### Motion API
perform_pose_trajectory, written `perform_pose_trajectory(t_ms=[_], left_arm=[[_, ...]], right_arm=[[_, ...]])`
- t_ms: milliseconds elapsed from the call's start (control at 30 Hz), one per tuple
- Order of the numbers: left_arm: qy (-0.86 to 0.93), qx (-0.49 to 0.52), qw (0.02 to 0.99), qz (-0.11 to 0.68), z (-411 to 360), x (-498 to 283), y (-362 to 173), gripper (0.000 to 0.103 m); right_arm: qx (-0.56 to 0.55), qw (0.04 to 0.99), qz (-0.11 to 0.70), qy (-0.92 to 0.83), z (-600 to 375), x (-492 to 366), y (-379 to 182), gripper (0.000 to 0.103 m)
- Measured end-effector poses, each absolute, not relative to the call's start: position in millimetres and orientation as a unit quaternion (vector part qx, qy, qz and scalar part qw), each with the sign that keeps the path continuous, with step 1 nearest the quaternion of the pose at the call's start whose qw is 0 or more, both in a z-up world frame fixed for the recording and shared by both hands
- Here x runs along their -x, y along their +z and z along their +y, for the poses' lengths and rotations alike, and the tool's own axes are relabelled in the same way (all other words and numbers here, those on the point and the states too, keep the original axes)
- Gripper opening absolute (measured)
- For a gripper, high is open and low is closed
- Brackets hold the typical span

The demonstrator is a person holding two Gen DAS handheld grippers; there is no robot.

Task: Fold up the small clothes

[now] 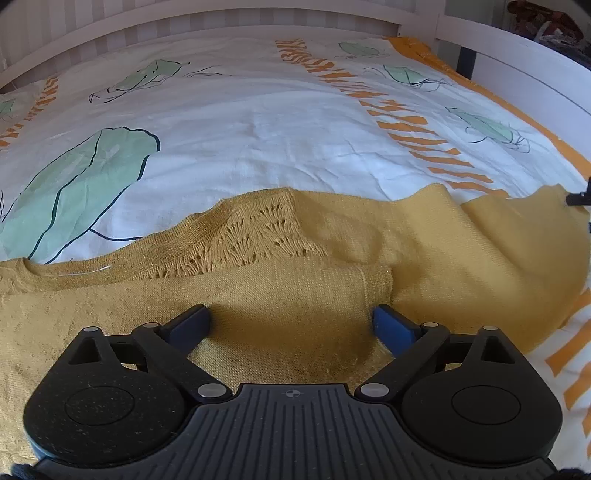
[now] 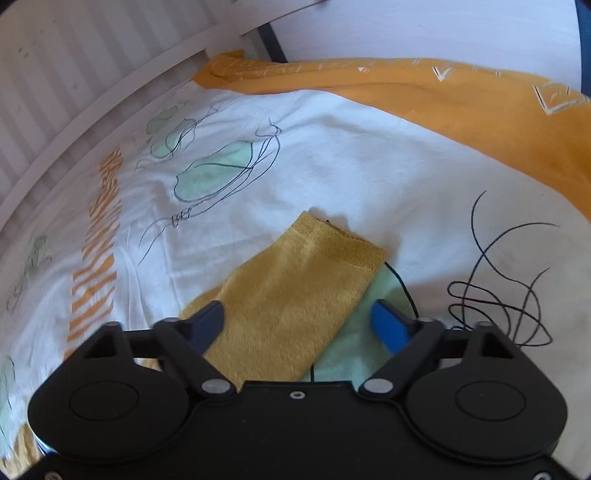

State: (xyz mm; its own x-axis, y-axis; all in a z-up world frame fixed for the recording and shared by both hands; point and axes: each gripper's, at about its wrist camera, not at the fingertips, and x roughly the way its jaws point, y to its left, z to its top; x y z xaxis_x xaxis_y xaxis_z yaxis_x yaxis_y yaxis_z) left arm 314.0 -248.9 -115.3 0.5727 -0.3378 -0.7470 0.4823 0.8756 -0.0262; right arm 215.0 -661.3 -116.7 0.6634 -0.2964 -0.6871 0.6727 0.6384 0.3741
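A: While the left wrist view is up: mustard-yellow knitted sweater [image 1: 332, 258] spread across the lower half of the frame, on a white bed cover printed with green leaves and orange stripes [image 1: 240, 122]. Lacy openwork panel [image 1: 251, 236] sits left of centre, partly folded over.

B: Left gripper [image 1: 291, 323]?

A: Bottom centre, jaws wide apart, nothing between them but flat knit. Blue fingertips [image 1: 393, 325] low over the sweater; contact not clear. One folded layer ends in an edge just right of the right-hand finger.

B: Surroundings?

A: White slatted bed frame [image 1: 221, 26] along the top edge. Small dark object at the far right edge, over the sweater's corner; too little shows to identify.

B: Right wrist view.

A: Yellow knitted sleeve [image 2: 295, 291] runs from bottom centre up to a ribbed cuff [image 2: 340, 240] at mid-frame, lying on the same cover. Right gripper [image 2: 299, 323] bottom centre, jaws spread, empty; sleeve passes between the fingers, nearer the left-hand one. Frame slightly blurred.

B: Anything else?

A: Plain orange cloth with small white markings [image 2: 443, 99] along the upper right.
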Motion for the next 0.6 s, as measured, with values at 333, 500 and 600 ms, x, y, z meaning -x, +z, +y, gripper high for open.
perform_pose_trajectory(t_ms=[333, 500, 600], left_arm=[[-0.243, -0.061, 0.867, 0.431, -232, -317, -98, 0.09], [-0.241, -0.051, 0.86, 0.447, -202, -308, -86, 0.089], [-0.236, -0.051, 0.864, 0.442, -178, -300, -77, 0.089]], right_arm=[[-0.257, 0.887, 0.267, -0.274, -638, -195, -52, 0.01], [-0.232, 0.91, 0.243, -0.244, -614, -186, 5, 0.01], [-0.216, 0.922, 0.237, -0.216, -592, -189, 31, 0.01]])
